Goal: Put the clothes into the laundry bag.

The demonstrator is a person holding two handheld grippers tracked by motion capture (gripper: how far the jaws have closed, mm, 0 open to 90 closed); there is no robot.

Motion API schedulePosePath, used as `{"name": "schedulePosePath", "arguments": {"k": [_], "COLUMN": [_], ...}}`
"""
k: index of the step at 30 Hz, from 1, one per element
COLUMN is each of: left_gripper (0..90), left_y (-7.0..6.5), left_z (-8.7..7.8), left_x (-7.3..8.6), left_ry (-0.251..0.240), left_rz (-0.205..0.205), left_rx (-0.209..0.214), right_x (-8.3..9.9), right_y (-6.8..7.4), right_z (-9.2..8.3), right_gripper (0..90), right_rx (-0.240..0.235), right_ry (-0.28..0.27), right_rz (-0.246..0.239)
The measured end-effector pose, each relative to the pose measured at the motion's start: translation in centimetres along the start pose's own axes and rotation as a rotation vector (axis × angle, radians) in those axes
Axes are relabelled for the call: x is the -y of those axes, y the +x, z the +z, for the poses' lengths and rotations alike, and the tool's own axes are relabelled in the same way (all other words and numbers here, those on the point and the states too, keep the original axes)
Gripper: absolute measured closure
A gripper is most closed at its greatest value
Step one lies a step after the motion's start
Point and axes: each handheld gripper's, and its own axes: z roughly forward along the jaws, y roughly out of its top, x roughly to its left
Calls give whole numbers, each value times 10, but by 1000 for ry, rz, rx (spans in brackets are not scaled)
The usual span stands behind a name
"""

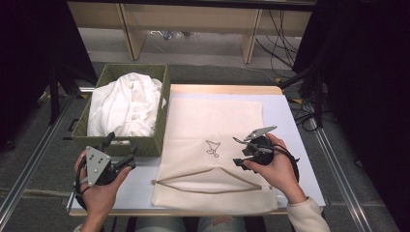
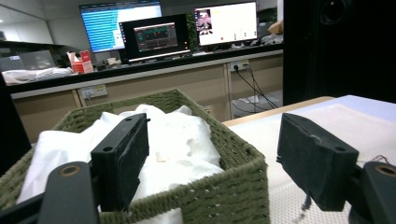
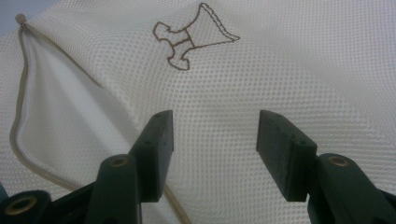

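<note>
High view: a cream mesh laundry bag (image 1: 212, 154) lies flat on the white surface (image 1: 295, 140), its zipper opening (image 1: 208, 180) gaping along the near edge and a small brown emblem (image 1: 212, 148) at its middle. To the bag's left, touching its edge, stands a green woven basket (image 1: 159, 123) filled with white garments (image 1: 126, 107). The left tongs (image 1: 126, 157) are held in the person's left hand at the near left of the surface, just in front of the basket's near wall and pointing toward it. The right tongs (image 1: 238, 151) are held in the right hand above the right part of the bag, pointing left toward the emblem.

Left gripper view: the left tongs (image 2: 212, 154) stand open with nothing between the jaws. The basket's near corner (image 2: 233, 186) and the white garments (image 2: 173, 140) lie just ahead; the mesh bag (image 2: 336, 126) shows at the right. Monitors (image 2: 154, 35) stand on a counter in the background.

Right gripper view: the right tongs (image 3: 215, 149) stand wide open, close over the mesh bag (image 3: 289, 70), gripping nothing. The emblem (image 3: 189, 39) lies ahead of the jaws, and the zipper opening (image 3: 28, 112) runs along the left.
</note>
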Motion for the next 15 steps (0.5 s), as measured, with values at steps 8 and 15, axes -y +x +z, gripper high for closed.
{"name": "schedulePosePath", "arguments": {"k": [8,15], "left_gripper": [243,242], "left_y": [8,7], "left_z": [14,25], "left_x": [-6,-10], "left_ry": [34,49], "left_rz": [-22,-19], "left_rx": [9,33], "right_x": [-2,-5], "right_y": [4,15], "right_z": [7,20], "right_gripper": [461,445], "right_rx": [-15,-27], "right_ry": [39,74], "right_rz": [-21,-93]}}
